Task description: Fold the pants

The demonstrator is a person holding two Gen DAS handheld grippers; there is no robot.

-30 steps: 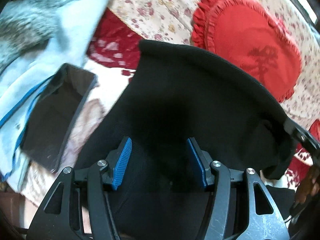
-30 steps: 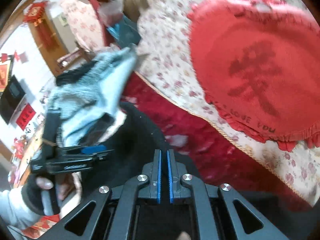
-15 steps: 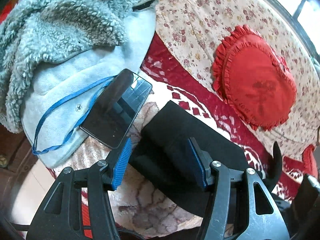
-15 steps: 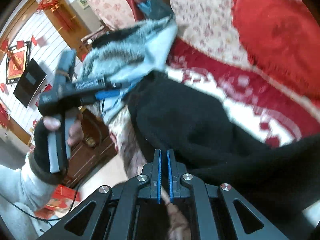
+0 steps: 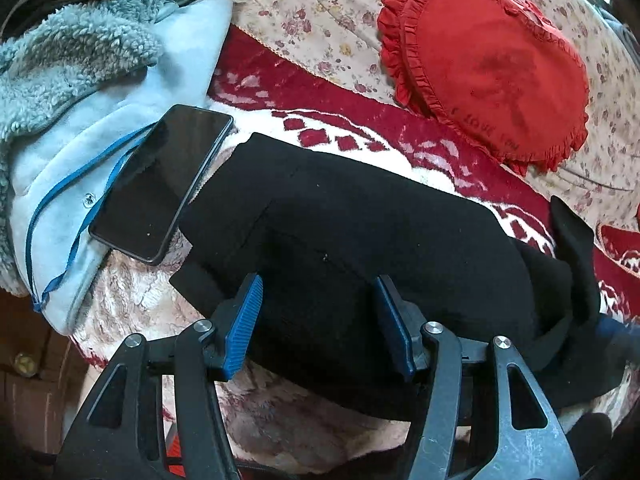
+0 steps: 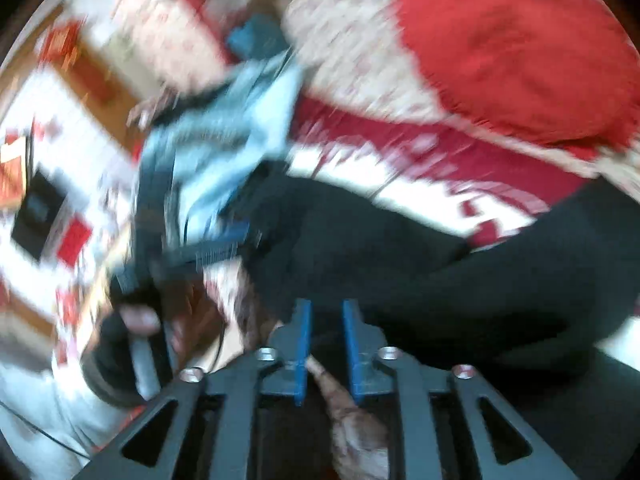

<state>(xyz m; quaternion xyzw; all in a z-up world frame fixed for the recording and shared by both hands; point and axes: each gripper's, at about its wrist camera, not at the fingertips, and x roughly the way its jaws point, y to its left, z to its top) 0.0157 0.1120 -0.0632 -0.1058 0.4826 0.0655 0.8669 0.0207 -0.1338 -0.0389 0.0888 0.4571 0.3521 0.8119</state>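
The black pants (image 5: 360,240) lie folded in a thick strip across the red and white blanket (image 5: 360,140). My left gripper (image 5: 318,312) is open above the near edge of the pants, its blue pads (image 5: 244,320) on either side of the cloth, holding nothing. In the blurred right wrist view the pants (image 6: 440,272) run across the middle. My right gripper (image 6: 324,340) stands a little open at their near edge with nothing between its pads. The left gripper (image 6: 192,256) and the hand holding it show at left.
A black phone (image 5: 160,180) lies on a light blue fleece jacket (image 5: 88,92) just left of the pants. A red heart cushion (image 5: 488,60) rests on the floral sofa back (image 5: 304,12). The blanket's edge drops off at lower left.
The right gripper has opened from shut and let go of the pants. The left gripper has drawn back and lowered toward the pants. The right view is swinging fast.
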